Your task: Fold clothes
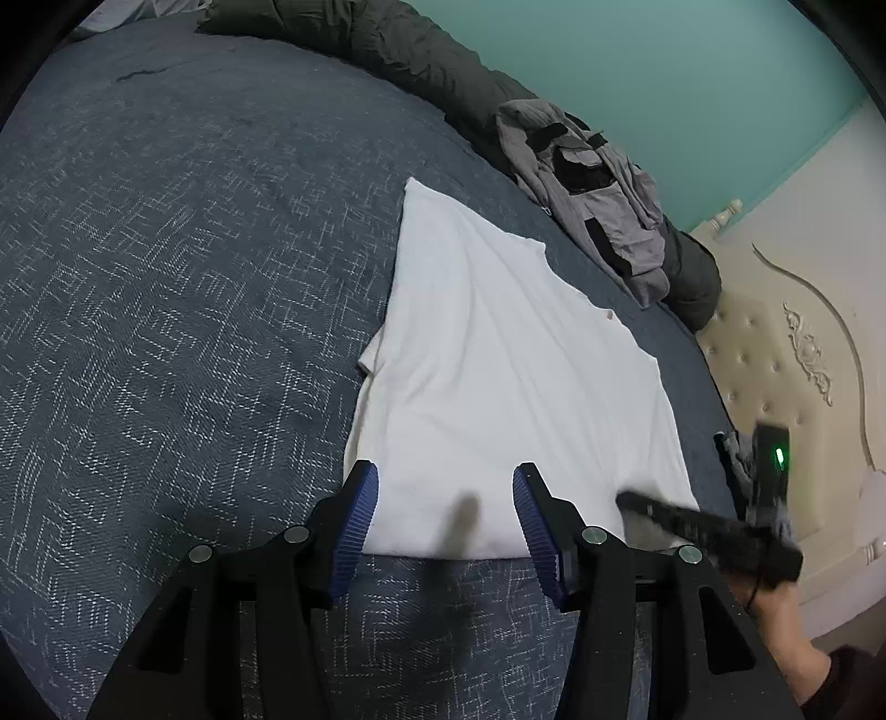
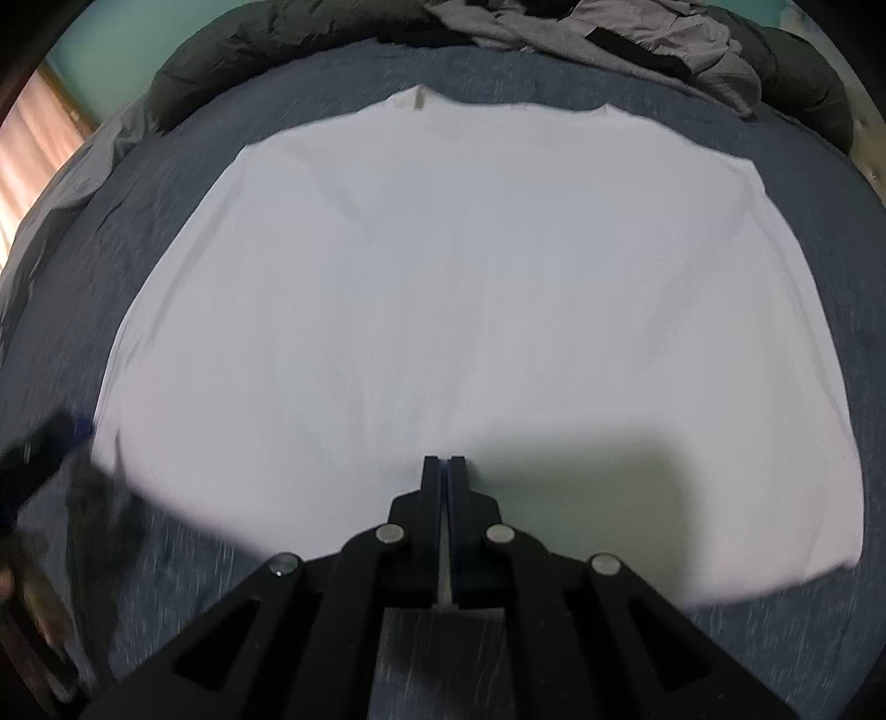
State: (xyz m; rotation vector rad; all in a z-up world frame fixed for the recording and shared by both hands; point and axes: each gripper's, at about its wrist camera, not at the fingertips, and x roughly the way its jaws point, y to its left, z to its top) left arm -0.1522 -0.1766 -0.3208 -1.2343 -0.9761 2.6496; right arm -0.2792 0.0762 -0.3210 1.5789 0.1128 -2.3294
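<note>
We have a white T-shirt (image 1: 498, 376) lying flat on the dark blue patterned bedspread (image 1: 166, 277), its hem nearest to us and its collar toward the far side of the bed. Our left gripper (image 1: 446, 515) hovers over the left hem corner with its blue pads spread apart; between them we see only the hem edge, and nothing is pinched. Our right gripper (image 2: 444, 462) has its fingers pressed together over the shirt near the hem. We see no cloth caught between them, so we judge it holds nothing.

The first risk, we think, is on the right side: fingers that stay closed can only push the fabric, and a push would wrinkle the smooth panel or drag the hem out of line. The right view is blurred, so this hand seems in motion, which makes a careless brush more likely.

On the left, the pads may take the bedspread together with the hem, or catch only the top layer of the shirt; then the fold would come up crooked.

A pile of grey clothes (image 1: 592, 188) lies near the collar end, beside a dark rolled quilt (image 1: 387, 50). A fold thrown too far could land on them.
</note>
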